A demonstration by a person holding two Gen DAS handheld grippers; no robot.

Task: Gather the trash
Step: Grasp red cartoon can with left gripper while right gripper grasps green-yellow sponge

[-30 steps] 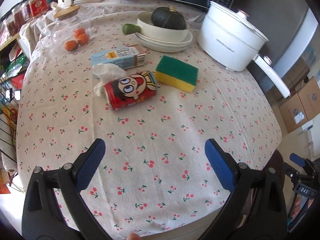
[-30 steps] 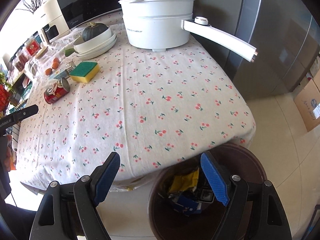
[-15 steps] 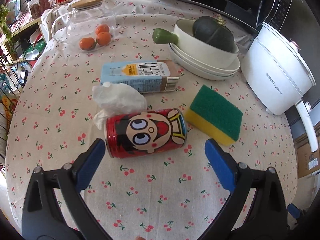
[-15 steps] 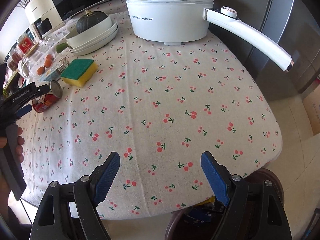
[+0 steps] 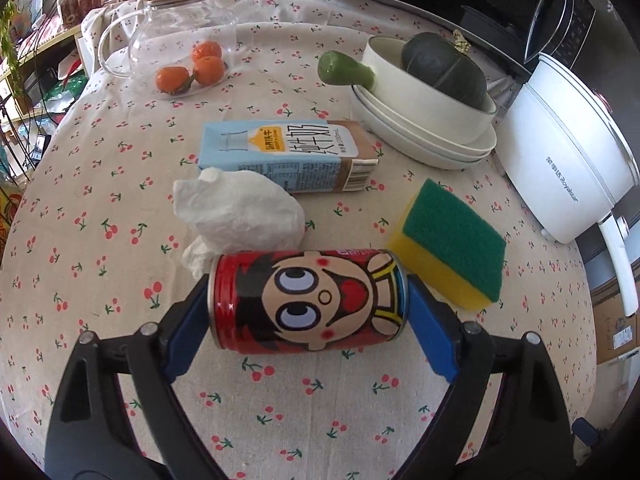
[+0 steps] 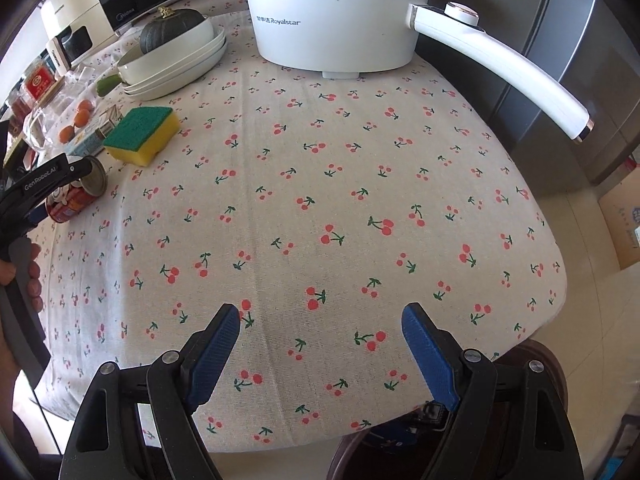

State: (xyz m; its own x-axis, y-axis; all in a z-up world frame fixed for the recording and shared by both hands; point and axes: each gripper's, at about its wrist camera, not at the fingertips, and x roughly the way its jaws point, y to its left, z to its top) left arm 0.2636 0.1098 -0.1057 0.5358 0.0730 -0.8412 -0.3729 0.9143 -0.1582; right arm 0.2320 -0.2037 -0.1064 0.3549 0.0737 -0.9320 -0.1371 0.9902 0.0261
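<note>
A red cartoon drink can [image 5: 308, 300] lies on its side on the cherry-print tablecloth. My left gripper [image 5: 308, 312] is open, with its blue pads at the can's two ends; I cannot tell if they touch. A crumpled white tissue [image 5: 240, 212] lies just behind the can, and a blue milk carton [image 5: 288, 154] lies flat behind that. My right gripper [image 6: 320, 354] is open and empty above the table's near edge. The can [image 6: 70, 204] and left gripper [image 6: 44, 184] also show at the far left of the right wrist view. A dark trash bin [image 6: 532, 364] stands below the edge.
A green and yellow sponge [image 5: 452, 248] lies right of the can. Stacked white dishes [image 5: 424, 120] hold a dark squash. A white electric pot [image 5: 572, 160] with a long handle [image 6: 508, 68] stands at the right. A glass jug [image 5: 180, 40] and oranges [image 5: 192, 72] are at the back left.
My left gripper has moved forward until the can sits between its pads. My right gripper has moved from over the bin to over the table edge.
</note>
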